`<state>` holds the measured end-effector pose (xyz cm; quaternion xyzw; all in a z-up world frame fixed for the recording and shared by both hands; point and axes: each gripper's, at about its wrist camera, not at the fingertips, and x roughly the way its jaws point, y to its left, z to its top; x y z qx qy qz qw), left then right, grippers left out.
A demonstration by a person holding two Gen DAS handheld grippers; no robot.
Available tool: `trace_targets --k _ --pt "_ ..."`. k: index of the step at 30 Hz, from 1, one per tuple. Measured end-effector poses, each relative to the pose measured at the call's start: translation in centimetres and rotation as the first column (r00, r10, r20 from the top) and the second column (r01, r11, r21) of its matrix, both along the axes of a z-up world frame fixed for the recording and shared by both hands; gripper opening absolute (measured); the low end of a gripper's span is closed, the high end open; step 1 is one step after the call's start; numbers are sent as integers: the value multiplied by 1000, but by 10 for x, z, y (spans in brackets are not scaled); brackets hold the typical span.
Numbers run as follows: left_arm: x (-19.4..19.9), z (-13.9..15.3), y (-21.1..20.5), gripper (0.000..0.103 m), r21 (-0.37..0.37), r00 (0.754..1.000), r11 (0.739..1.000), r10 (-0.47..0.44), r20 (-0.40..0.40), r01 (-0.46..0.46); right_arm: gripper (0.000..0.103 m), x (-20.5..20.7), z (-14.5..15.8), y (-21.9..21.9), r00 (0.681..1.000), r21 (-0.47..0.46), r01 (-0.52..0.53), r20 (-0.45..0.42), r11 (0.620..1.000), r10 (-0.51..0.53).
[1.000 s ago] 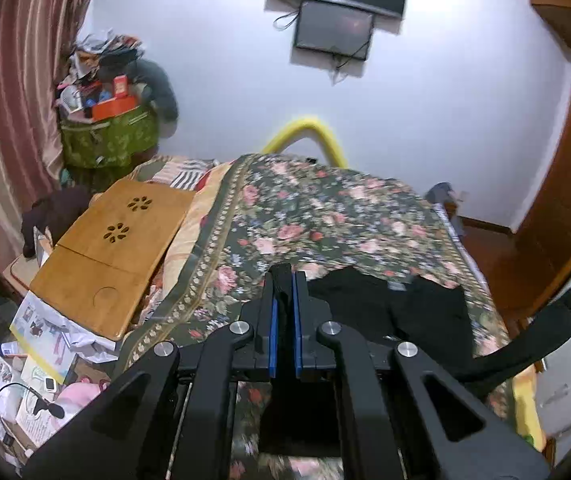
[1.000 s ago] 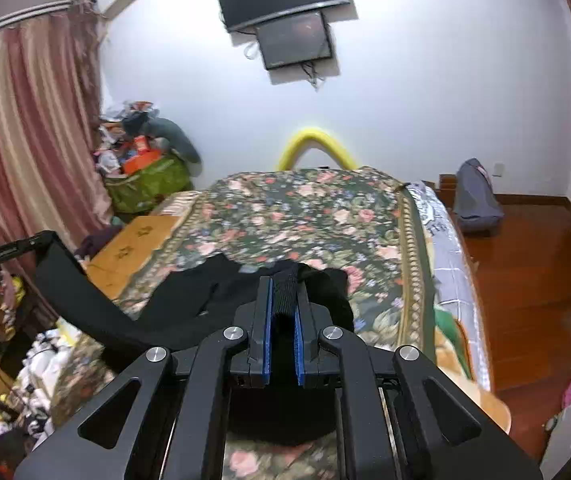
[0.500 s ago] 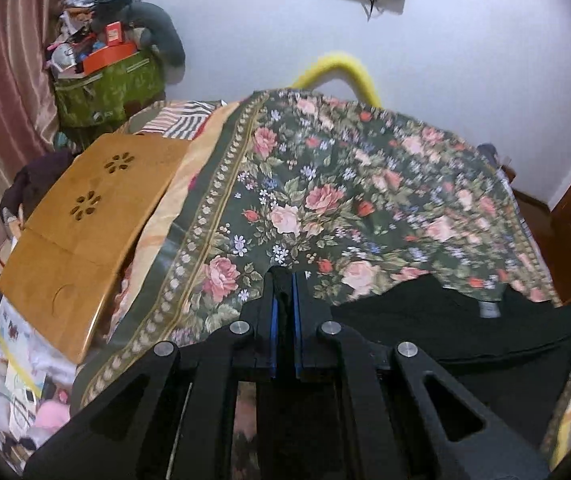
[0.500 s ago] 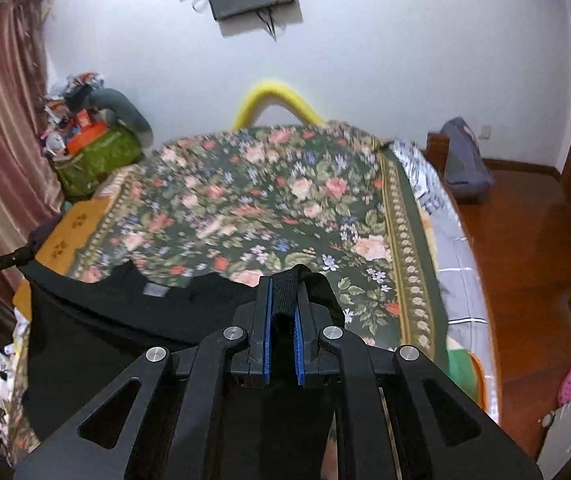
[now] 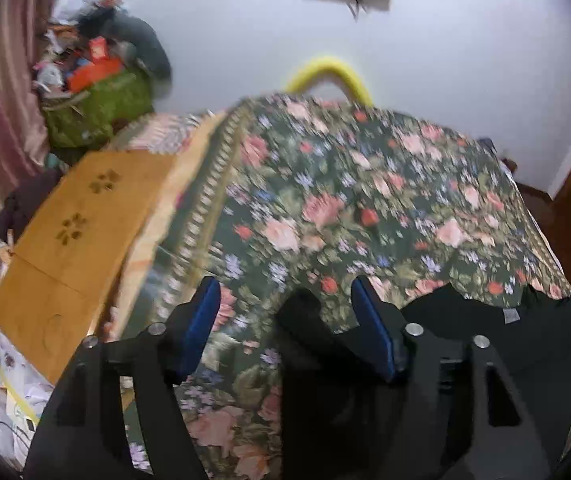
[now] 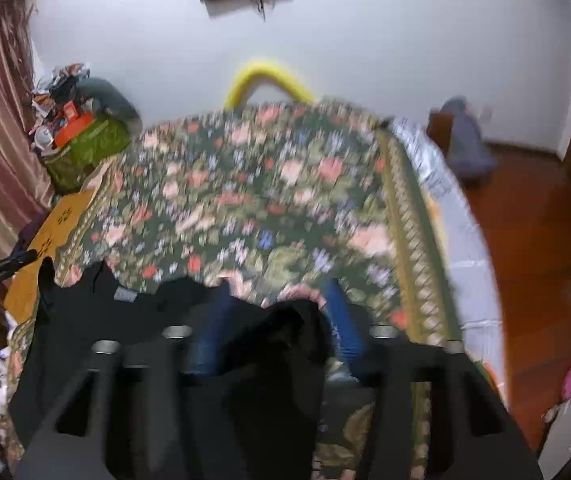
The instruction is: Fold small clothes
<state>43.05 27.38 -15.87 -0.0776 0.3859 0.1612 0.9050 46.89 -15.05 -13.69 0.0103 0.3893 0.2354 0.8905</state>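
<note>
My left tongs (image 5: 285, 312) and right tongs (image 6: 275, 312) have just been opening, both now released, with the black garment (image 5: 485, 344) lying loose between their pads on the floral bedspread (image 5: 365, 200).

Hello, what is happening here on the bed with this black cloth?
A person works with a hand-held gripper in each hand to fold a black garment on the floral bedspread. The left hand-held gripper and the right hand-held gripper have both just been opening. A corner of the garment lies loose between each pair of blue pads, no longer pinched. The garment lies spread on the near part of the bed.
</note>
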Motion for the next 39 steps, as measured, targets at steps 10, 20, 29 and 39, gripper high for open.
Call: trace_targets --k 10,20,29,39 --pt "-42 -16 -35 70 10 980 989 -148 -136 151 67 -51 -7 7 992 -24 -121 -38 992 120" --pt "-6 -61 -105 70 37 929 963 -247 -274 267 67 -50 -68 65 959 -117 -251 -164 961 231" --pt "42 -41 -94 72 52 970 984 -159 -181 171 67 -25 -42 87 987 -89 -159 20 983 161" --pt "-5 -14 -48 72 0 990 998 -63 -126 64 71 -66 -15 40 984 -100 -177 20 979 179"
